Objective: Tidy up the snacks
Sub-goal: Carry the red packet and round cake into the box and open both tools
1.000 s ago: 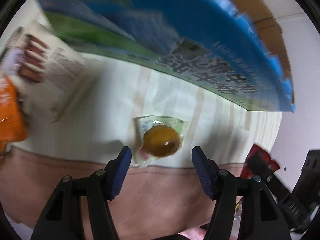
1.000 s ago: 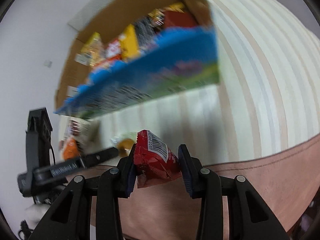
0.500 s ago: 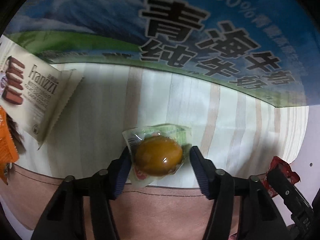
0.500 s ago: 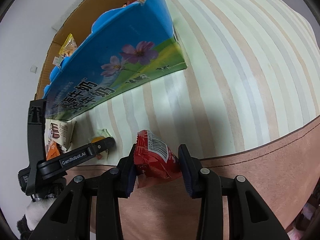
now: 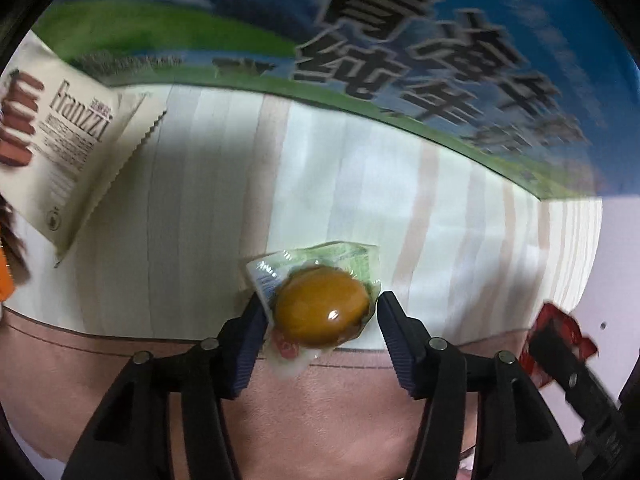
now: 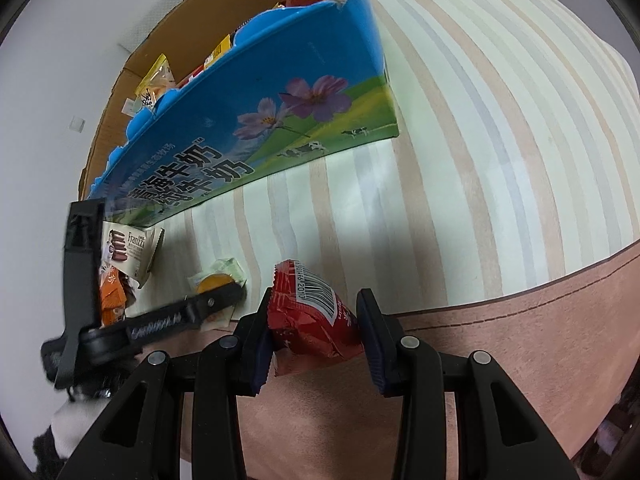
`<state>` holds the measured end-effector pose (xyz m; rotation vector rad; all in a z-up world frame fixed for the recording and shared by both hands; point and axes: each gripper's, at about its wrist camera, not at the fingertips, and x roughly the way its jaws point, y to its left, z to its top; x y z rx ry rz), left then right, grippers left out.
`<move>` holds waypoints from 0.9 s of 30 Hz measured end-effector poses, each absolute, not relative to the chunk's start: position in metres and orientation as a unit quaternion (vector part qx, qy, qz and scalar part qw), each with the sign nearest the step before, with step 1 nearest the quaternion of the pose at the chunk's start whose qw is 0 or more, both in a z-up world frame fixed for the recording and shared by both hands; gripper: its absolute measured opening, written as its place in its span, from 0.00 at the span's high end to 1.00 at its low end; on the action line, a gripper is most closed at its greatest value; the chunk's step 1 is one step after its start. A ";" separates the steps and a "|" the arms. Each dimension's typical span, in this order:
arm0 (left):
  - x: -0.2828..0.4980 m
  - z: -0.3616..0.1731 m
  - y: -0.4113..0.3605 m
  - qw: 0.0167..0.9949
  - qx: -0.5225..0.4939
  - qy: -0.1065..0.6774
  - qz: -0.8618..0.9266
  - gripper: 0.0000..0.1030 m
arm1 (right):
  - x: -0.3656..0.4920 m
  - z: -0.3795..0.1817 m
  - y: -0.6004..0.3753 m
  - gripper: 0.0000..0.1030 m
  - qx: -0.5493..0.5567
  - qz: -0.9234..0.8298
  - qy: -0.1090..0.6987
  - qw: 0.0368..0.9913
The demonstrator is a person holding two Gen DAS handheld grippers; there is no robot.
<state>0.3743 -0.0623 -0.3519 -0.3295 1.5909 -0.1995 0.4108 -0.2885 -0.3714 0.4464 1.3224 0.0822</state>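
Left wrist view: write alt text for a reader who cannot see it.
The left tongs close around a clear packet holding an amber, egg-shaped snack, which lies at the edge of a striped tablecloth. Behind stands a blue printed box; a white Franzzi packet lies at left, and a red packet shows at far right.

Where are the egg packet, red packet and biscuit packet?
egg packet (image 5: 322, 306), left wrist view, on the brown egg.
red packet (image 6: 310, 316), right wrist view, on its crinkled front.
biscuit packet (image 5: 70, 140), left wrist view, on its printed face.

Left gripper (image 5: 320, 312), pointing steeply down, has just been closing and seems clamped; right gripper (image 6: 314, 312) is clamped tight.
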 end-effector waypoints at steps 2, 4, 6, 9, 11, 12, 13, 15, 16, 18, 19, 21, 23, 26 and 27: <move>0.377 -0.351 -0.064 0.687 -0.142 0.708 -0.085 0.48 | 0.411 -0.371 -0.288 0.60 0.205 0.037 0.608 0.766; 0.379 -0.346 -0.063 0.691 -0.141 0.704 -0.080 0.50 | 0.410 -0.369 -0.287 0.60 0.205 0.038 0.608 0.766; 0.377 -0.338 -0.062 0.701 -0.133 0.696 -0.079 0.52 | 0.408 -0.367 -0.285 0.60 0.201 0.039 0.606 0.768; 0.372 -0.325 -0.062 0.712 -0.120 0.686 -0.085 0.52 | 0.403 -0.365 -0.285 0.60 0.199 0.042 0.604 0.770; 0.366 -0.315 -0.066 0.719 -0.108 0.680 -0.092 0.52 | 0.400 -0.364 -0.286 0.60 0.200 0.041 0.603 0.771; 0.360 -0.315 -0.059 0.722 -0.104 0.678 -0.095 0.52 | 0.399 -0.363 -0.285 0.60 0.200 0.042 0.602 0.772; 0.356 -0.310 -0.059 0.724 -0.103 0.675 -0.097 0.52 | 0.397 -0.362 -0.285 0.60 0.200 0.042 0.601 0.772; 0.347 -0.300 -0.063 0.730 -0.099 0.667 -0.105 0.52 | 0.396 -0.359 -0.286 0.60 0.204 0.044 0.599 0.773; 0.344 -0.291 -0.063 0.735 -0.098 0.661 -0.110 0.52 | 0.395 -0.356 -0.287 0.60 0.207 0.047 0.597 0.773; 0.332 -0.266 -0.066 0.750 -0.090 0.644 -0.121 0.52 | 0.394 -0.348 -0.288 0.60 0.209 0.053 0.591 0.777; 0.330 -0.254 -0.066 0.756 -0.091 0.636 -0.127 0.52 | 0.393 -0.341 -0.289 0.60 0.210 0.057 0.586 0.781; 0.327 -0.220 -0.067 0.772 -0.098 0.612 -0.143 0.52 | 0.393 -0.325 -0.292 0.60 0.215 0.065 0.574 0.788; 0.330 -0.185 -0.069 0.790 -0.101 0.583 -0.158 0.52 | 0.397 -0.302 -0.295 0.60 0.220 0.075 0.555 0.799; 0.355 -0.141 -0.070 0.812 -0.106 0.545 -0.177 0.52 | 0.410 -0.266 -0.298 0.60 0.223 0.094 0.527 0.815; 0.366 -0.126 -0.070 0.817 -0.110 0.535 -0.182 0.52 | 0.416 -0.257 -0.298 0.60 0.223 0.100 0.521 0.818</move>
